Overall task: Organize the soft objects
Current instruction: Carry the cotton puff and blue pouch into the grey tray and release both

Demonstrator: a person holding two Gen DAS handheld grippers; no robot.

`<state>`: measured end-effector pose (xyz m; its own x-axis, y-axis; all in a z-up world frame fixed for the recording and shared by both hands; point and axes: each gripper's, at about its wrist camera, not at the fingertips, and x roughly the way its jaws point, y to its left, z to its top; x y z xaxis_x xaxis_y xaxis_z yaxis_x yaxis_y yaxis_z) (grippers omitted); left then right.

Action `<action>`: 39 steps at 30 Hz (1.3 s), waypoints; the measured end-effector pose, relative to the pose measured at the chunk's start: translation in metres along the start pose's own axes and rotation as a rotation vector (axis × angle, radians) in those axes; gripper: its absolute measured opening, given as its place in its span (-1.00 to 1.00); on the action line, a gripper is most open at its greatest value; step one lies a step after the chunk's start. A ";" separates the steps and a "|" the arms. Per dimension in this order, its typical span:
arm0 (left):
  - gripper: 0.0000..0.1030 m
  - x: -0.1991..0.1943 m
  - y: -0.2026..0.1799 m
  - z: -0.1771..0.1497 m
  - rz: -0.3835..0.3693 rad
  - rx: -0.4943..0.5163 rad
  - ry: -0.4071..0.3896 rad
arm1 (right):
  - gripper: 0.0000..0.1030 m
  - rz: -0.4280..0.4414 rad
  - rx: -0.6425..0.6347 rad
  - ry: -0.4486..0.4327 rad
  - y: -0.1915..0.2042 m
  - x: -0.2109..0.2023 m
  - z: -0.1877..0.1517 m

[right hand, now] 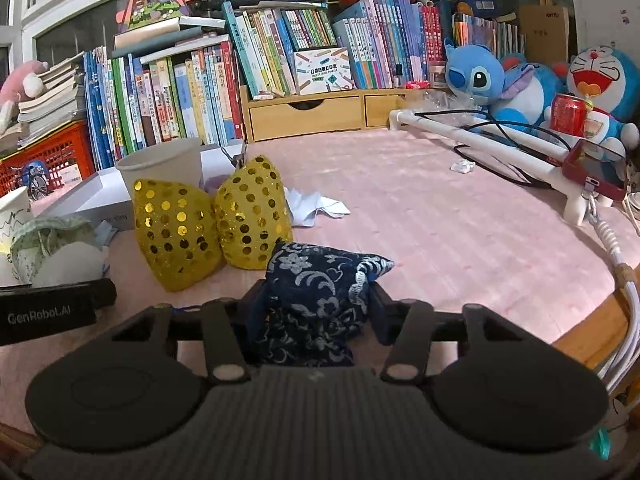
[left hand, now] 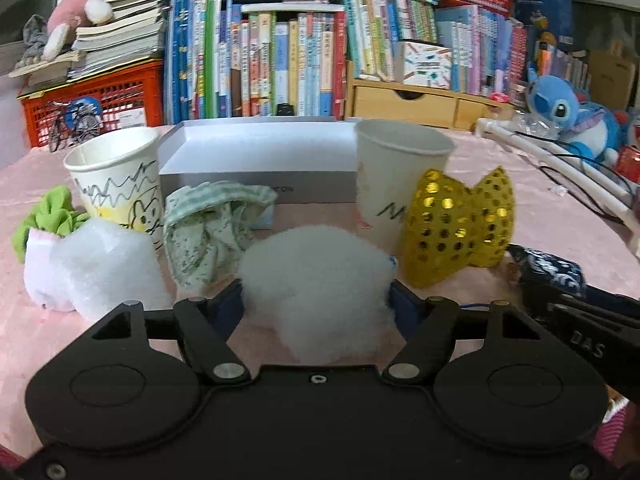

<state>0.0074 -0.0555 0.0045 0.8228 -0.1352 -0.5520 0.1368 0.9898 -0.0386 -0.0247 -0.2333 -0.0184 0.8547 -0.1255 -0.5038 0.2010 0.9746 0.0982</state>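
Both grippers closed on soft things in front of the grey box (left hand: 256, 152)

The left gripper (left hand: 318, 300) clasps a white fluff ball (left hand: 316, 276), rounded, no clear long axis, just before the box; the right gripper (right hand: 316, 312) pinches a navy floral pouch (right hand: 316, 296), long axis running away from the camera, corner pointing right, beside the gold bow (right hand: 212, 220)

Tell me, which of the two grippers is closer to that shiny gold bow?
Right. The right gripper, around a blue floral pouch, sits just in front of the gold bow. The left gripper, around white fluff, is farther away.
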 end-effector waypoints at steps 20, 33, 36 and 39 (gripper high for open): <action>0.37 -0.054 0.028 0.070 -0.148 0.013 -0.070 | -0.08 0.091 0.015 -0.159 -0.010 -0.039 0.059; 0.37 -0.028 0.066 0.175 -0.170 -0.037 -0.038 | -0.08 0.335 0.038 -0.075 0.009 -0.003 0.152; 0.37 -0.002 0.073 0.198 -0.165 -0.068 0.016 | -0.08 0.364 0.009 -0.032 0.022 0.016 0.172; 0.37 0.030 0.082 0.218 -0.164 -0.103 0.093 | -0.08 0.389 -0.007 0.040 0.033 0.040 0.190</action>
<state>0.1638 0.0120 0.1665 0.7390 -0.2953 -0.6056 0.2040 0.9547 -0.2165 0.1072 -0.2418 0.1271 0.8471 0.2607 -0.4630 -0.1379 0.9494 0.2823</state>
